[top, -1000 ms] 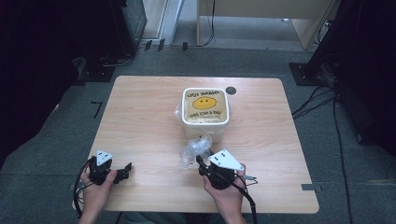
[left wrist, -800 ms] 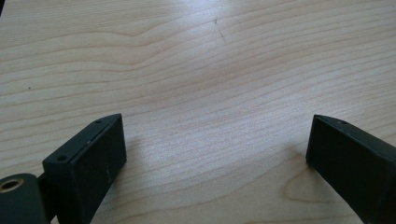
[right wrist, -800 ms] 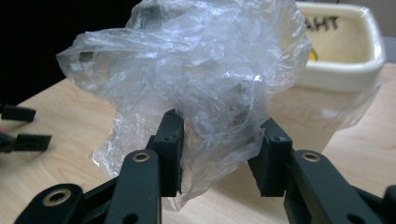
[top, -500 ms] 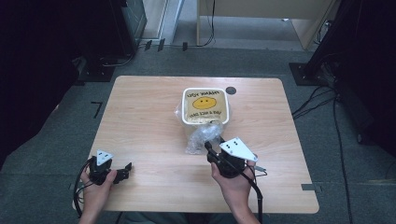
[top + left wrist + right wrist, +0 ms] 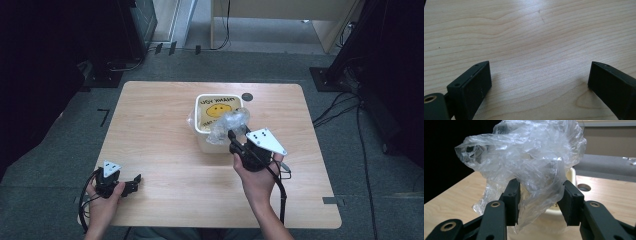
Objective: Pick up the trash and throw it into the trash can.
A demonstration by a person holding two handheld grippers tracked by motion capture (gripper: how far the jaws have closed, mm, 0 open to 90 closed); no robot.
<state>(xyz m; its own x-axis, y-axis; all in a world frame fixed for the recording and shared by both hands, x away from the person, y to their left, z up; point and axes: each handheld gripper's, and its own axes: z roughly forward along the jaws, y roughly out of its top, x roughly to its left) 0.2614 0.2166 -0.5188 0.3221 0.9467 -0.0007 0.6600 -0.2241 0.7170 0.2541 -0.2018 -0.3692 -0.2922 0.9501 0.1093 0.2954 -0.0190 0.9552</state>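
Observation:
A crumpled clear plastic bag [image 5: 227,124] hangs in the air over the front right corner of a white tub [image 5: 199,116] that has a yellow smiley face on its lid. My right gripper [image 5: 233,137] is shut on the bag's lower part. In the right gripper view the bag [image 5: 524,157] billows above my right gripper [image 5: 540,200], and both pads press the film. Its jaws have just been opening a little with the bag still between them. My left gripper [image 5: 136,181] rests low at the table's front left, open, with bare wood between its jaws [image 5: 539,75].
The wooden table [image 5: 160,130] has a round cable hole [image 5: 246,96] behind the tub. The tub's rim [image 5: 572,173] shows behind the bag in the right gripper view. Dark equipment and cables stand on the floor around the table.
My right gripper has risen and moved away from the front edge toward the tub, carrying the plastic bag off the table. The left hand has kept still.

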